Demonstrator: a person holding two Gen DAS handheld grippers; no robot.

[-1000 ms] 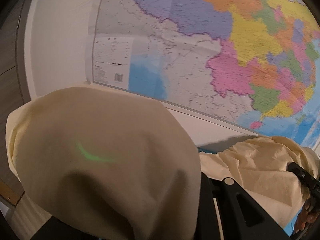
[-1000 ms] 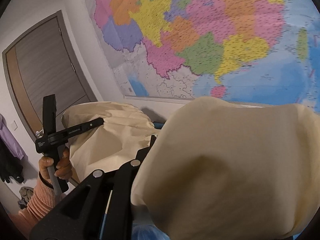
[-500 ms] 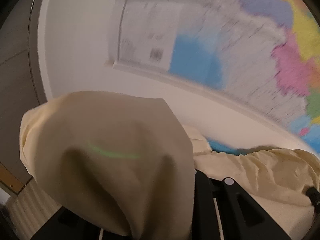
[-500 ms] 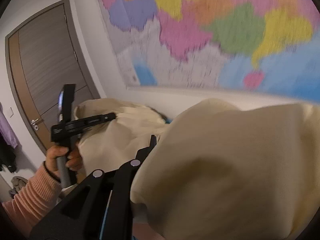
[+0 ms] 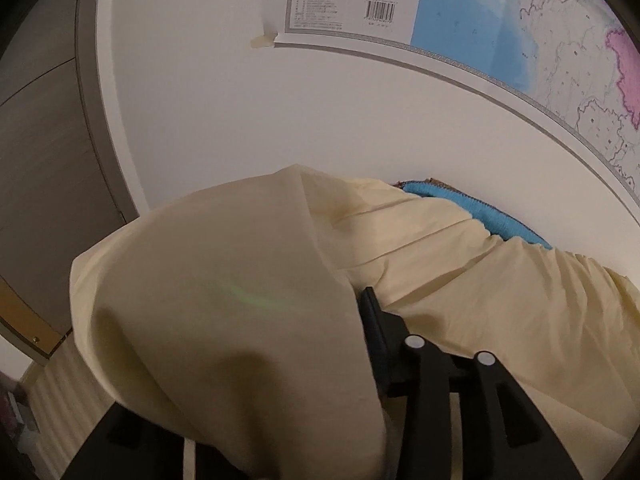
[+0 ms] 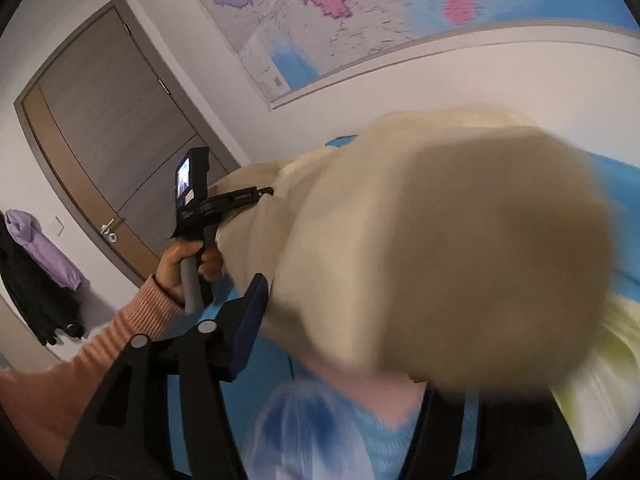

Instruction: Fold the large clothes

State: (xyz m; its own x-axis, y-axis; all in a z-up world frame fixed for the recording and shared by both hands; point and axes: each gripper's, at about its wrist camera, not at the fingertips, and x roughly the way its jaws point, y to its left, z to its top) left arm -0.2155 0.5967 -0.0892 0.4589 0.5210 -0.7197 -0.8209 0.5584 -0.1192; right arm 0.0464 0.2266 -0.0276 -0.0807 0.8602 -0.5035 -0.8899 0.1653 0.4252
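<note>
Behind both grippers, a large wall map point(image 5: 460, 20) hangs on white wall. Pale yellow thin cotton garment point(image 5: 500, 300) spans between my left gripper point(image 5: 320, 312) and right gripper point(image 6: 360, 344), draped over each; I cannot tell whether either pair of fingers pinches it. Risk: slack cloth slipping free. Only the right view shows my left hand point(image 6: 188, 260); only the left view shows the map's barcode.

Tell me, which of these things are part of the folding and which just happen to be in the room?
Part of the job:
- cream garment, draped over both tools
- left gripper, gripping it
- right gripper, gripping it

Just there:
- wall map
- door
- purple jacket, hanging up
- blue cloth under the garment
</note>
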